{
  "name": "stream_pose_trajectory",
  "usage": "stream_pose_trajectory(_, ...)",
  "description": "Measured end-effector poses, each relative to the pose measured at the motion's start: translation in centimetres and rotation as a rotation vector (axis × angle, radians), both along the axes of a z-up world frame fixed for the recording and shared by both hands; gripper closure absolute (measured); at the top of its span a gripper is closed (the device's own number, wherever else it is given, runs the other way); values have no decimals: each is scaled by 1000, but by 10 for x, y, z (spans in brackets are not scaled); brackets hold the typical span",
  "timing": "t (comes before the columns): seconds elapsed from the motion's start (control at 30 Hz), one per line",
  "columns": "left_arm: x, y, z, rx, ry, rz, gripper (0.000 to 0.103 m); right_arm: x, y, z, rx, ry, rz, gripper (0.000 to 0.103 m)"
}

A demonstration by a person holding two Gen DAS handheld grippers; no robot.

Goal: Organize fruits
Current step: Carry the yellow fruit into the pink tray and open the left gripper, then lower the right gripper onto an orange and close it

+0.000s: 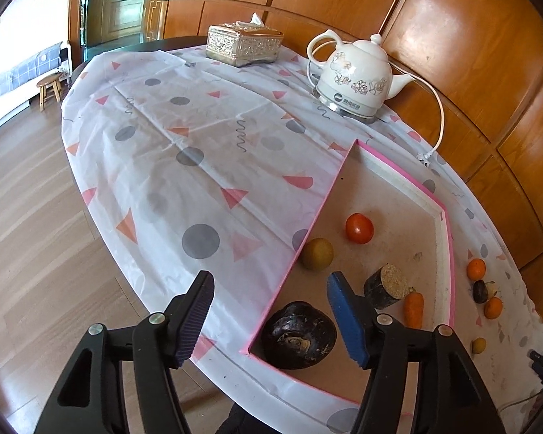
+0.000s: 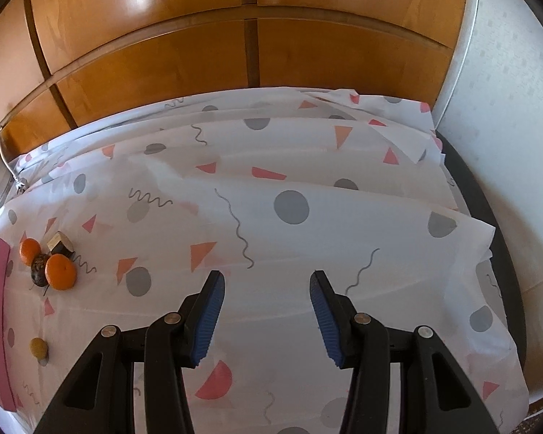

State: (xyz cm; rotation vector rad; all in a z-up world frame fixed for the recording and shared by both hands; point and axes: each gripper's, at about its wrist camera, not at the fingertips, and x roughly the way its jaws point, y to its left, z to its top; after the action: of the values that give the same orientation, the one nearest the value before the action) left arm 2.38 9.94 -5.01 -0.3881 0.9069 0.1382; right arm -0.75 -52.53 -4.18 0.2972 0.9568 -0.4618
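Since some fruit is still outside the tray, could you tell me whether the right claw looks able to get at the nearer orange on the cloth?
Probably yes. The right claw is open and empty, and the orange sits uncovered to its left with only bare tablecloth between them, though a dark fruit touches it.

Left hand-held gripper (image 1: 271, 320) is tilted steeply down with its jaws spread wide, nothing pinched. Right hand-held gripper (image 2: 267, 320) is angled down too, jaws apart and empty.

Daylight bright and even; glare on wood panelling (image 1: 449, 18); soft shadows on tabletop (image 2: 271, 217); strong fisheye curvature, dark vignetted corners; focus sharp.
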Motion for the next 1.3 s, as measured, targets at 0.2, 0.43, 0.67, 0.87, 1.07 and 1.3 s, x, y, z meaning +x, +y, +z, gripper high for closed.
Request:
stream_pose_trajectory(0.2,-2,-1,-2,-6,-7,-7,35,12,21,-7,85,7,136,53)
stream_pose_trajectory(0.43,-2,-2,-2,-14,-8,-10,33,29,66,-13,72,58,296,53)
stream_pose_trajectory(0.67,-6,2,1,-18,-21,3,32,44,99,-11,94,58,378,53)
stream_pose_trajectory(0.87,-8,3,3,-22,-27,9,31,65,140,-2,112,22,452,53)
stream_pose_trajectory(1.07,-11,12,3,-33,-28,42,29,94,170,-9,67,39,479,53)
stream_pose_trajectory(1.3,-11,17,0,-34,-20,61,29,118,182,-25,30,82,467,47)
